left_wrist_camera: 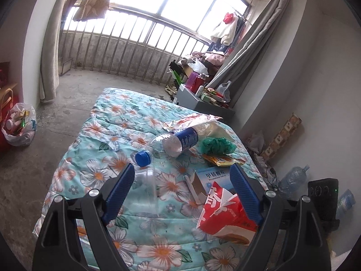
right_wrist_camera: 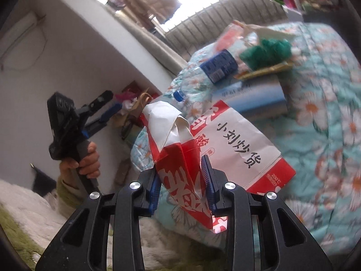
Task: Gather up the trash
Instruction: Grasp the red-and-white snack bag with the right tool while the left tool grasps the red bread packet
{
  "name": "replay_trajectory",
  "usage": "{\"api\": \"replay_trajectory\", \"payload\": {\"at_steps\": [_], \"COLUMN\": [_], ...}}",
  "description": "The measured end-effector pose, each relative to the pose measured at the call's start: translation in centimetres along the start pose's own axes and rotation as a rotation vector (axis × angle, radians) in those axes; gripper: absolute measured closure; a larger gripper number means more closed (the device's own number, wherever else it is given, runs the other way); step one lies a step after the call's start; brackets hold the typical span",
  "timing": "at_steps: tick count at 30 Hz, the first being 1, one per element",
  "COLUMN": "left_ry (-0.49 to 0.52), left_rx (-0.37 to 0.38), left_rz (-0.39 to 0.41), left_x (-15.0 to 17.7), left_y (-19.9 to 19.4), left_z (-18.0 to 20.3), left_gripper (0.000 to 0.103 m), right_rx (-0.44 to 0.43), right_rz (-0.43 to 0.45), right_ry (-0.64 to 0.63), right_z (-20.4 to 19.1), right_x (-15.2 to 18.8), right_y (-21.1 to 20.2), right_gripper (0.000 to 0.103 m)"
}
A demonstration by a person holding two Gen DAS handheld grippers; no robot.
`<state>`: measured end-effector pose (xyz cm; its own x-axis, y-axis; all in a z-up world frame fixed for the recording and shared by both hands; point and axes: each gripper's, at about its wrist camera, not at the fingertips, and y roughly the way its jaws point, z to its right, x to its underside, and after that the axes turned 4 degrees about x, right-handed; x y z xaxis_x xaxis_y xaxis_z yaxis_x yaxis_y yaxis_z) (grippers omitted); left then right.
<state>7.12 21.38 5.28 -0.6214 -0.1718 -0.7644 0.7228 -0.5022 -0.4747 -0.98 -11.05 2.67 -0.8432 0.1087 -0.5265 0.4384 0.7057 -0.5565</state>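
A red and white paper bag [right_wrist_camera: 237, 149] lies at the near edge of the floral quilt [right_wrist_camera: 327, 90]. My right gripper [right_wrist_camera: 180, 176] is shut on the bag's folded side, with both pads pressing on it. The same bag [left_wrist_camera: 225, 214] shows in the left wrist view beside my left gripper [left_wrist_camera: 182, 169], which hangs open above the quilt with nothing between its fingers. Beyond it lie a plastic bottle [left_wrist_camera: 171, 142] with a blue cap, a blue and white medicine box [left_wrist_camera: 209, 176], a crumpled green plastic bag [left_wrist_camera: 216, 145] and an orange wrapper [left_wrist_camera: 223, 160].
A plastic bag full of trash [left_wrist_camera: 19, 124] stands on the concrete floor at the left. A grey cabinet [left_wrist_camera: 203, 103] loaded with clutter is behind the bed. Water jugs [left_wrist_camera: 293, 176] stand by the right wall. A hand [right_wrist_camera: 88, 160] holds the left gripper.
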Motion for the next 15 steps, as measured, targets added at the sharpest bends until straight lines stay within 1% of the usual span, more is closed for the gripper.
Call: {"api": "replay_trajectory", "payload": {"at_steps": [5,7,8,11,15], "left_ry": [0.022,0.021,0.019,0.010,-0.007], "left_rx": [0.055,0.086,0.103,0.140,0.196], "left_rz": [-0.050,-0.078,-0.097,-0.156,-0.241], "left_x": [1.0,1.4,1.7,2.8,4.7], "left_y": [1.2,1.9,2.3,3.7,5.9], "left_z": [2.0,2.7,3.1,4.2,5.7], "left_gripper": [0.019,0.019,0.019,0.019,0.019], "right_rx": [-0.018,-0.039,-0.028,0.032,0.043], "right_rz": [0.033,0.052,0.064,0.098,0.096], "right_ry": [0.383,0.479,0.500,0.501,0.554], "right_z": [7.1,8.9,9.4,9.6,10.5], "right_x": [2.1,2.5,2.6,2.4,2.6], "right_y": [-0.6,-0.6,-0.7,-0.9,-0.5], "right_gripper": [0.072,0.073,0.073,0.074,0.075]}}
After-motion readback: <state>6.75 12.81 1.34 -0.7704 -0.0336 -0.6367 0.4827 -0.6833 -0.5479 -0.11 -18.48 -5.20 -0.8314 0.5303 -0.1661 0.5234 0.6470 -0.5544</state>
